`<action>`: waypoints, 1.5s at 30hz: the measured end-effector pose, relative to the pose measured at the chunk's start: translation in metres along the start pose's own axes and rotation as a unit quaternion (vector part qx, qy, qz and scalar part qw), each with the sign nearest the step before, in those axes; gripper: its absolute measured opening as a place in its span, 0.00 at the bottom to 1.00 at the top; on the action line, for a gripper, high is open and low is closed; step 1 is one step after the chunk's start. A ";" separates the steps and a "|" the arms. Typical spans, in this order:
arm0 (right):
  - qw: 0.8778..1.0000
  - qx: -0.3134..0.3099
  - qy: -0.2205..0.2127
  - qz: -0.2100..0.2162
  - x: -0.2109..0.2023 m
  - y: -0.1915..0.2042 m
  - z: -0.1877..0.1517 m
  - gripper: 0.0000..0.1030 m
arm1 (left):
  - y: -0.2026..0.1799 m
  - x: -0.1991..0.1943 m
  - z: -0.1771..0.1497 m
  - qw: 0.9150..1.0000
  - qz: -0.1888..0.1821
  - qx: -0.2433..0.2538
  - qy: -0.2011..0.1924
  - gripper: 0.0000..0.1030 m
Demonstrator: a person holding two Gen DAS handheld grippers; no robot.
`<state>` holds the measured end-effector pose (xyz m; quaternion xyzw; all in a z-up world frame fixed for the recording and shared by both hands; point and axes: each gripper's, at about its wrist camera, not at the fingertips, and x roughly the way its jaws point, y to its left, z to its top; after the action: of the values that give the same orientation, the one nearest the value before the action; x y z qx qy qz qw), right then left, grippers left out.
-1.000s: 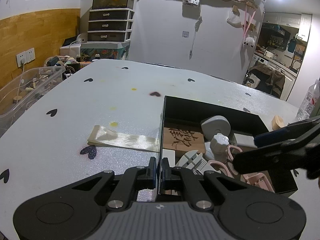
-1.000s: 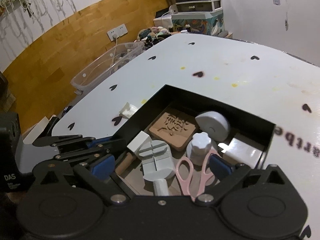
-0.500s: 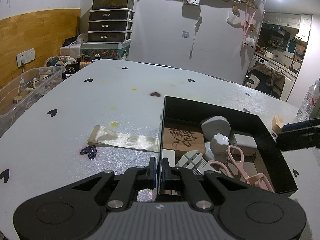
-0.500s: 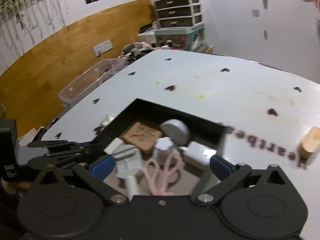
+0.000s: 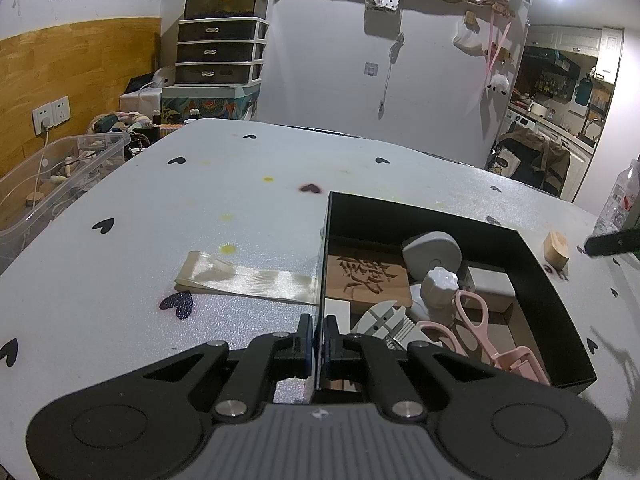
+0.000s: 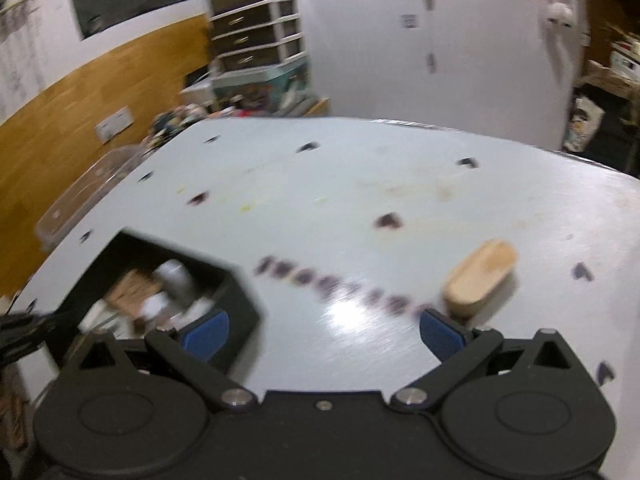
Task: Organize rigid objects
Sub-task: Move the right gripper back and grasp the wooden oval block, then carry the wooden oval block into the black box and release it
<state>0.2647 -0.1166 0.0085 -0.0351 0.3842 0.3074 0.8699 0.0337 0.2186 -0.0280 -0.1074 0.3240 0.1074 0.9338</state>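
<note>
My left claw (image 5: 316, 338) is pinched tight on the near left wall of the black box (image 5: 532, 264), one finger inside and one outside. The box sits toward the right side of the tabletop (image 5: 200, 200) and holds pink scissors (image 5: 476, 330), a carved wooden plaque (image 5: 366, 276), a grey round piece (image 5: 432, 248) and a white knob (image 5: 438, 292). My right claw (image 6: 322, 330) stands wide and holds nothing. A wooden block (image 6: 480, 278) lies on the tabletop just beyond its right finger, outside the box toward the right edge. That view is blurred.
</note>
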 end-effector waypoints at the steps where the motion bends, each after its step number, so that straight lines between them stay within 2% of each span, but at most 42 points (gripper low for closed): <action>1: 1.000 0.004 -0.006 -0.008 0.002 -0.008 0.003 1.00 | -0.001 0.000 0.000 1.000 -0.001 0.000 0.000 0.04; 4: 0.999 0.023 -0.028 -0.025 0.014 -0.036 0.014 0.99 | -0.001 0.000 0.001 1.000 -0.002 -0.002 -0.001 0.04; 7: 0.997 0.058 -0.035 -0.034 0.029 -0.063 0.025 0.94 | -0.001 0.000 0.001 1.000 -0.002 -0.002 -0.001 0.04; 11: 0.991 0.117 0.000 -0.062 0.060 -0.086 0.034 0.83 | -0.001 0.000 0.001 1.000 -0.001 -0.001 0.000 0.04; 14: 0.985 0.162 0.025 -0.058 0.076 -0.093 0.033 0.77 | -0.003 0.000 0.002 1.000 0.002 0.002 0.002 0.04; 19: 0.982 0.160 0.036 -0.099 0.085 -0.081 0.039 0.73 | -0.006 0.001 0.004 1.000 0.007 0.005 0.002 0.04; 23: 0.977 0.123 0.055 -0.162 0.096 -0.068 0.043 0.63 | -0.008 0.002 0.004 1.000 0.011 0.006 0.002 0.04; 25: 0.975 0.120 0.067 -0.176 0.104 -0.066 0.041 0.61 | -0.008 0.001 0.005 1.000 0.012 0.005 0.002 0.04; 26: 0.974 0.119 0.069 -0.179 0.105 -0.067 0.040 0.58 | -0.008 0.001 0.005 1.000 0.012 0.005 0.002 0.04; 27: 0.974 0.115 0.071 -0.181 0.107 -0.065 0.038 0.48 | -0.009 0.001 0.005 1.000 0.012 0.005 0.002 0.04; 29: 0.978 0.111 0.071 -0.164 0.108 -0.061 0.034 0.43 | -0.009 0.001 0.005 1.000 0.011 0.005 0.002 0.04; 36: 0.988 0.061 0.075 -0.120 0.093 -0.036 0.014 0.43 | -0.009 0.001 0.005 1.000 0.011 0.006 0.003 0.04; 45: 0.992 0.022 0.090 -0.089 0.063 -0.004 -0.016 0.42 | -0.008 0.003 0.005 1.000 0.010 0.000 0.000 0.04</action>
<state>0.2890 -0.0925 -0.0473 -0.0776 0.4629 0.2154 0.8564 0.0413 0.2127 -0.0249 -0.1044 0.3254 0.1171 0.9325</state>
